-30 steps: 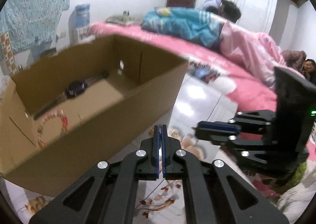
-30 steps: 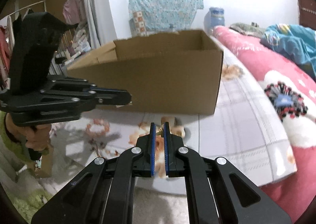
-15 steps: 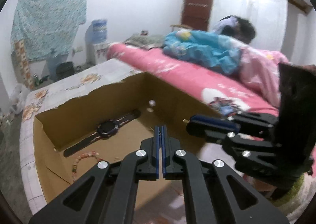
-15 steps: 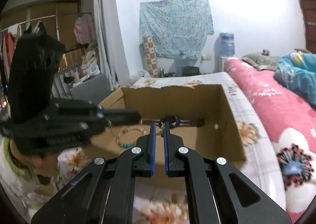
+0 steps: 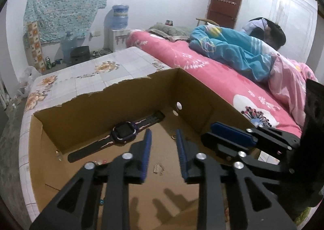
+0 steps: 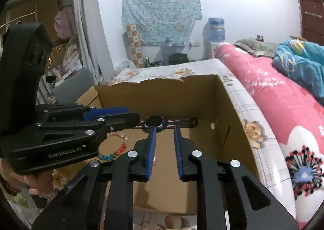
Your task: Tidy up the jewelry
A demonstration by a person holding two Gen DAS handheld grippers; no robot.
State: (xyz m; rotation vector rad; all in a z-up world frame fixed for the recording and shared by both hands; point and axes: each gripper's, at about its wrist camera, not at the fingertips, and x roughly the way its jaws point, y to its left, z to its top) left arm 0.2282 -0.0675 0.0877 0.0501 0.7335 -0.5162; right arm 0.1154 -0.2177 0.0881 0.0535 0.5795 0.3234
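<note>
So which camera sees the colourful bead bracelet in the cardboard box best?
The right wrist view: the colourful bead bracelet lies on the floor of the cardboard box, with red, orange and blue beads clear, though the left gripper covers part. The left wrist view shows only a few beads behind its own fingers.

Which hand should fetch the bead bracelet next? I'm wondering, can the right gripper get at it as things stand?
Probably not directly: the left gripper hangs over the bead bracelet inside the box, blocking the right gripper.
</note>
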